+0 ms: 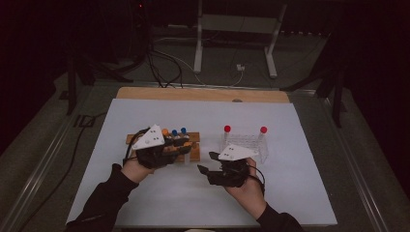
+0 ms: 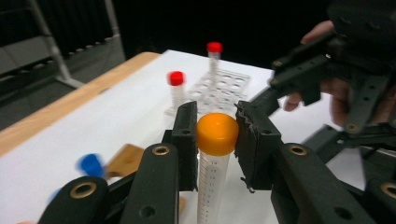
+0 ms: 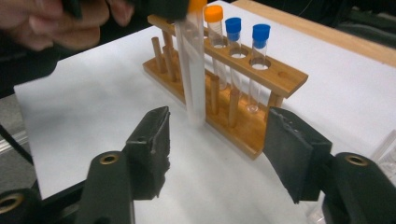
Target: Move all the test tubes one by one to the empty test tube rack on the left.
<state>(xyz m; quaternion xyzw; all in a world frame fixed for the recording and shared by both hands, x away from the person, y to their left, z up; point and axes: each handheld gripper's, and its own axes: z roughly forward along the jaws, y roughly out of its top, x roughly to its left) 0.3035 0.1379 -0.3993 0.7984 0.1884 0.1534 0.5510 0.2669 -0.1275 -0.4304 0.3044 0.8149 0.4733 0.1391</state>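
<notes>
My left gripper (image 2: 215, 140) is shut on the orange cap of a clear tube (image 2: 212, 186), which hangs upright just above the wooden rack (image 1: 195, 152). In the right gripper view the held tube (image 3: 192, 70) hangs in front of the rack (image 3: 275, 77), which holds one orange-capped tube (image 3: 213, 14) and two blue-capped tubes (image 3: 233, 25). My right gripper (image 3: 219, 140) is open with nothing between its pads and points at the held tube from a short way off. From above, the left gripper (image 1: 171, 145) is over the rack and the right gripper (image 1: 208, 163) is beside it.
A clear plastic rack (image 1: 246, 144) stands right of the wooden one with a red-capped tube at each far corner (image 1: 227, 129) (image 1: 263, 130). The white sheet (image 1: 159, 193) covers the table; a wooden edge (image 1: 193, 93) runs along the far side. Cables and a stand lie beyond.
</notes>
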